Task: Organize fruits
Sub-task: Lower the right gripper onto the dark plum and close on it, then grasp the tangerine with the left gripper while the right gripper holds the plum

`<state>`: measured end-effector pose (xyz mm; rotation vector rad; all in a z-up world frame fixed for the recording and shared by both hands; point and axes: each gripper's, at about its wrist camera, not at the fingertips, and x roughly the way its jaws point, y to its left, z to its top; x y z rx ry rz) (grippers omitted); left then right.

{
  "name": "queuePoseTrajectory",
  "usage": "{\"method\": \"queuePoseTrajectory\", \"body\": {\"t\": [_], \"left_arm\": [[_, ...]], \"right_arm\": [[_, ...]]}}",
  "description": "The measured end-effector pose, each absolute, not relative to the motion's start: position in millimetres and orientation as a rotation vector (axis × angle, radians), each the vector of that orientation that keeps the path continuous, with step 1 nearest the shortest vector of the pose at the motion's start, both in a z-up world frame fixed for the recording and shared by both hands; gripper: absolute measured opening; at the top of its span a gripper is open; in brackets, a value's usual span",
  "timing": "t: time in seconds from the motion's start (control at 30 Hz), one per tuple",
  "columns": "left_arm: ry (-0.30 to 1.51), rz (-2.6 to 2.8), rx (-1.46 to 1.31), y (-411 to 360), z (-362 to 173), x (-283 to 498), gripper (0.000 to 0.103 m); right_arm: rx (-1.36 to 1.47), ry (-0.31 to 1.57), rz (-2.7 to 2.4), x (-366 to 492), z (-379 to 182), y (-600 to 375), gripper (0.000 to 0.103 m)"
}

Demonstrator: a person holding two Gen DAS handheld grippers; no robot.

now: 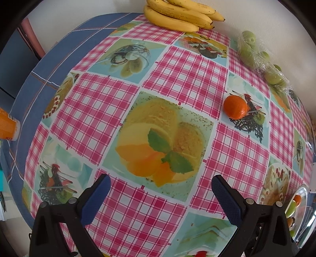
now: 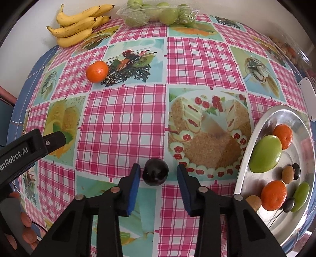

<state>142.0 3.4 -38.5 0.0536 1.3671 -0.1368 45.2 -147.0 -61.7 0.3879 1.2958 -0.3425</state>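
Our right gripper (image 2: 158, 172) stands open around a dark plum (image 2: 155, 172), both pads just clear of it, while our left gripper (image 1: 161, 195) gapes wide over bare tablecloth (image 1: 183, 71), holding nothing. To the right, the steel plate (image 2: 246, 146) holds two tangerines, two green fruits lying lengthwise toward the far edge, and several small brown and dark ones, possibly longans. A loose tangerine (image 2: 97, 71) sits farther out, then bananas (image 2: 79, 25) lying crosswise beside bagged green fruit (image 2: 158, 13).

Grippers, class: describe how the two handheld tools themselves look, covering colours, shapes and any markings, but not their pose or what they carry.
Both are black plastic. The right gripper has two angular arms with round silver rivets, ending in flat blue ribbed pads. The left gripper is built the same way, with dark blue textured pads. Seen from the right wrist view, its body bears white lettering ending "Robot.AI". A bare hand grips the handle.
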Motion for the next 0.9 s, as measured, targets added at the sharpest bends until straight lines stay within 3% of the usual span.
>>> {"method": "queuePoseTrajectory", "body": {"t": [0.33, 0.9], "left_arm": [[1.358, -0.151, 0.073, -3.3, -36.6, 141.5, 0.103], [1.35, -0.184, 0.103, -15.3, -35.8, 141.5, 0.103]], "right_arm": [[0.438, 1.29, -0.337, 44.8, -61.4, -149.6, 0.027], [0.446, 1.248, -0.322, 42.0, -45.1, -149.4, 0.027]]}}
